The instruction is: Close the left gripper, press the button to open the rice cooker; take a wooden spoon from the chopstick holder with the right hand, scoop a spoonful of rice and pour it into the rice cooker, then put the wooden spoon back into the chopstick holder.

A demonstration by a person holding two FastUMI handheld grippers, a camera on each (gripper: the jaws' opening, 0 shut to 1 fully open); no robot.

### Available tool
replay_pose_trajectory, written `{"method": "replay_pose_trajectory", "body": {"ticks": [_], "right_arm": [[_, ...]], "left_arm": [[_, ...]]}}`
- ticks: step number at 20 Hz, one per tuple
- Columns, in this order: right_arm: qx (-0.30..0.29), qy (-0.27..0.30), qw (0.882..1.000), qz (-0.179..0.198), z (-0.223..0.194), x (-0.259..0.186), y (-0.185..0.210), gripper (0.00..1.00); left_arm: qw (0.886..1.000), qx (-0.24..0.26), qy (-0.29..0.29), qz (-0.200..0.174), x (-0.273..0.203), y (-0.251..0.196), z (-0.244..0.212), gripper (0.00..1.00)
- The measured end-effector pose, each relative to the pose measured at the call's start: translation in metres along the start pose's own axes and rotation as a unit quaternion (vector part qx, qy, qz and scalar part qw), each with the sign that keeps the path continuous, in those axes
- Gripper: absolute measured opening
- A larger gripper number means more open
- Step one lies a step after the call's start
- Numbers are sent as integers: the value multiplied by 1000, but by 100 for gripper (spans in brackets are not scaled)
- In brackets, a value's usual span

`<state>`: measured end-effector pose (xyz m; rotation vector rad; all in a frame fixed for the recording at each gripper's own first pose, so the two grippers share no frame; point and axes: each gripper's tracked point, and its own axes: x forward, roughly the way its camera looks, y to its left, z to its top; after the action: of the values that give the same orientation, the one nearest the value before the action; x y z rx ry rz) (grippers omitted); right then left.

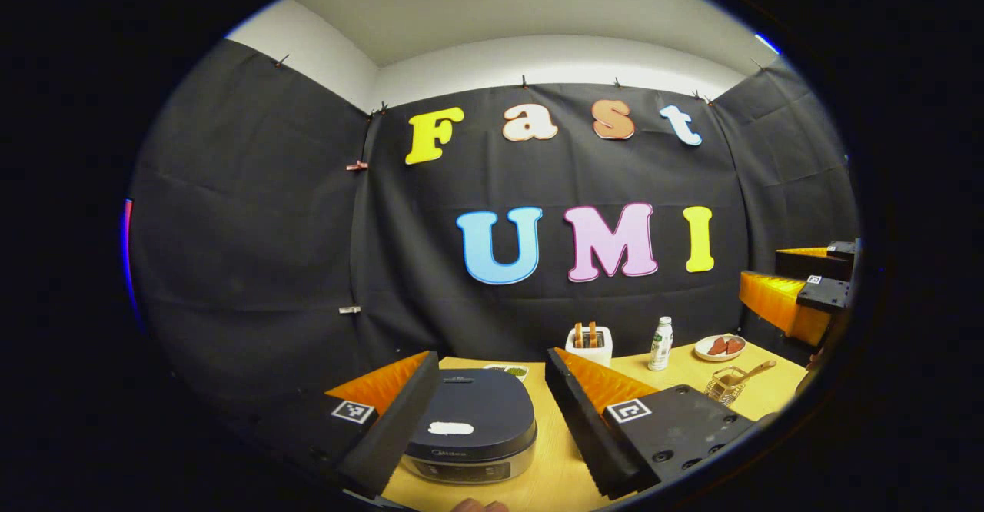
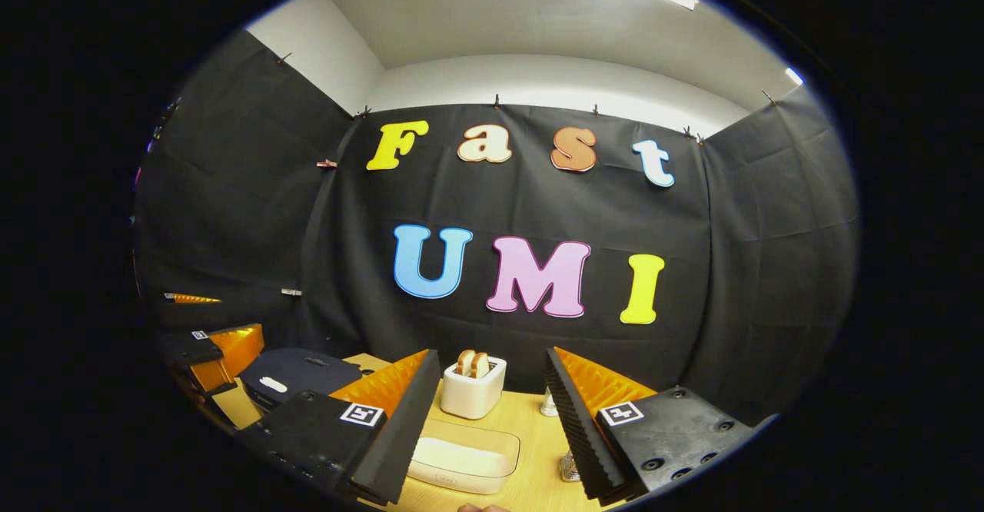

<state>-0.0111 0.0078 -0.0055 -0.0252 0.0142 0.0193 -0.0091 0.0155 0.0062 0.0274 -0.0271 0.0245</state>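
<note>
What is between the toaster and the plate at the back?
In the left gripper view, a small white bottle stands on the table between the toaster and the plate.

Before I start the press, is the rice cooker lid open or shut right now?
Shut. In the left gripper view the rice cooker has its dark lid lying flat on the body, with no gap showing.

no legible text on rice cooker (image 1: 470, 424).

The left gripper's finger (image 1: 392, 427) hides the rice cooker's (image 1: 470, 427) left edge; its front panel is too blurred to read.
</note>
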Motion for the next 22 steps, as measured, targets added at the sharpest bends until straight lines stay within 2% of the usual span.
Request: {"method": "replay_pose_trajectory", "body": {"ticks": [5, 9, 11, 13, 14, 15, 22], "right_arm": [[8, 6, 1000, 2, -3, 2, 1, 86], [1, 16, 1000, 5, -14, 7, 3, 86], [0, 20, 1000, 1, -18, 11, 0, 86], [-3, 19, 1000, -6, -19, 14, -3, 86], [-4, 20, 1000, -10, -20, 16, -5, 86], [-5, 22, 1000, -12, -22, 18, -5, 86], [-2, 30, 999, -20, -31, 28, -5, 87]], "left_arm": [[1000, -2, 4, 9, 12, 4, -6, 93], [999, 5, 32, 29, 37, 22, -32, 51], [997, -11, 76, 20, 54, 23, -60, 23], [993, -21, 112, 30, 68, 38, -88, 19], [991, -27, 127, 32, 76, 42, -96, 12], [989, -30, 143, 32, 79, 44, -109, 9], [969, -75, 235, 17, 81, 38, -168, 5]]}}
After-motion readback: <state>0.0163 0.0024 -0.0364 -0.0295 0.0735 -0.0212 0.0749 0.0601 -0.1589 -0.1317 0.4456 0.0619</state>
